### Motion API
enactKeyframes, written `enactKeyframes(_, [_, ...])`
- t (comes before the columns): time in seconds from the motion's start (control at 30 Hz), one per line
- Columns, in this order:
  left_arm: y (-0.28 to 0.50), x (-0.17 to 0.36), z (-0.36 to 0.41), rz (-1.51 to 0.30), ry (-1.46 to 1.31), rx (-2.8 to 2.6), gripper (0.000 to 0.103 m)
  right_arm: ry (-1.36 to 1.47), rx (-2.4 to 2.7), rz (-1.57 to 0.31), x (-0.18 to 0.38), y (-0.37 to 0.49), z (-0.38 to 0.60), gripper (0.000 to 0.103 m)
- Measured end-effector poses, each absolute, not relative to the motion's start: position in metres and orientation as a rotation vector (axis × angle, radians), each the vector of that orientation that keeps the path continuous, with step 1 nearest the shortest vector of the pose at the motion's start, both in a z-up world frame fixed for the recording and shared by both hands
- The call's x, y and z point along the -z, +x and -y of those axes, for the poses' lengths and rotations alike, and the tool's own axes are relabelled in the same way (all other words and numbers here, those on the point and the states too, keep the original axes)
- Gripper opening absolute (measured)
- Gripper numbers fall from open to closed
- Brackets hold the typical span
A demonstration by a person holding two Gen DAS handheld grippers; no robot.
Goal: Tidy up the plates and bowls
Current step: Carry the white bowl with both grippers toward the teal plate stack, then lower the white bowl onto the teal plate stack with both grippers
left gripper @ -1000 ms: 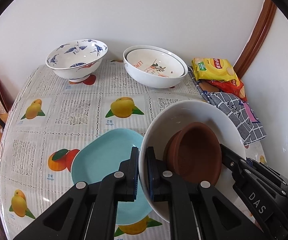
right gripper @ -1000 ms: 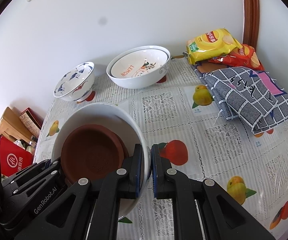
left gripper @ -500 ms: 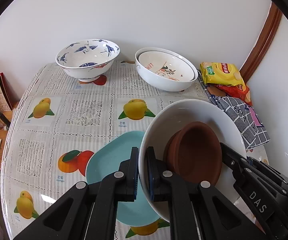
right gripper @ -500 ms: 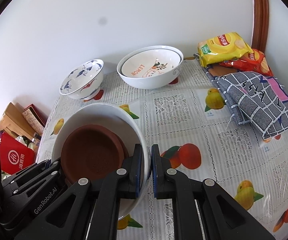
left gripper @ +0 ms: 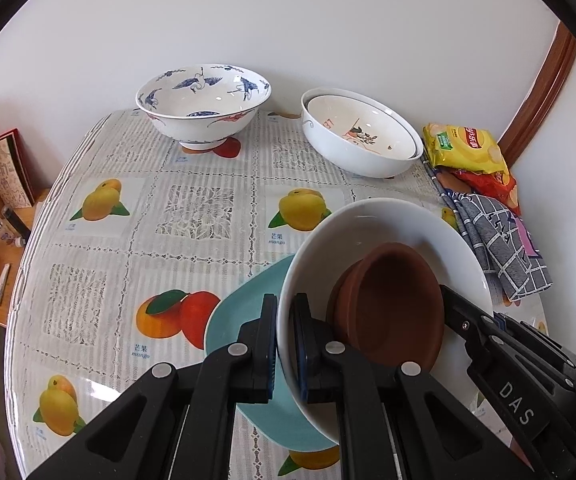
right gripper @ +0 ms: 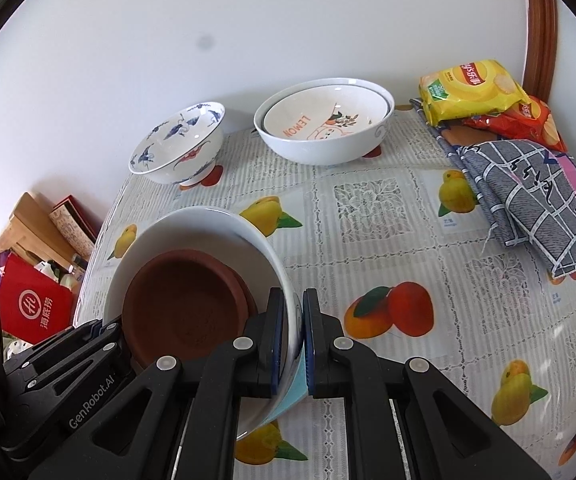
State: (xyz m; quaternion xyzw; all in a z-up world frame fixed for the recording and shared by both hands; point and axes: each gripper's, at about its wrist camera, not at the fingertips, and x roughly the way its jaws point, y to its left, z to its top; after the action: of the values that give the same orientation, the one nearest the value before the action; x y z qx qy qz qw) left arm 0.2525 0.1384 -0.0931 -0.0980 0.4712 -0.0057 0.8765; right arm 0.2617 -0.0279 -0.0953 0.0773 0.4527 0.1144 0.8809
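teal plate [left gripper: 248, 312] mostly hidden beneath white bowl [left gripper: 387, 224], red bag [right gripper: 34, 308] partly behind left claw's [left gripper: 286, 344] body

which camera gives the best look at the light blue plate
The left wrist view. There the light blue plate shows a broad stretch of its face, beside and under the white bowl. The right wrist view shows only a sliver below that bowl.

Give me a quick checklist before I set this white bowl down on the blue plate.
1. Left claw clamped on the large white ceramic bowl: ok.
2. Right claw clamped on the opposite rim: ok.
3. Brown clay dish seated inside the bowl: ok.
4. Bowl level: not ok, tilted.
5. Light blue plate under the bowl: ok.
6. Bowl touching the plate: cannot tell.
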Motion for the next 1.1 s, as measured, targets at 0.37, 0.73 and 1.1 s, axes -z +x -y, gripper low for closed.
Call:
enactKeyframes(0.37, [0.255,0.121,-0.152,-1.035,-0.222,-0.008,0.008,0.142,-0.255,-1.002,0.122,0.268,0.011,0.009])
enactKeyframes(0.73, [0.261,0.143,-0.156,-1.079,-0.237,-0.002,0.009,0.117,-0.250,-1.058,0.144,0.276,0.004,0.010])
enactKeyframes(1.1, [0.264,0.144,-0.157,-1.070,-0.247,0.008,0.009,0.102,-0.247,-1.065,0.148,0.279,0.004,0.010])
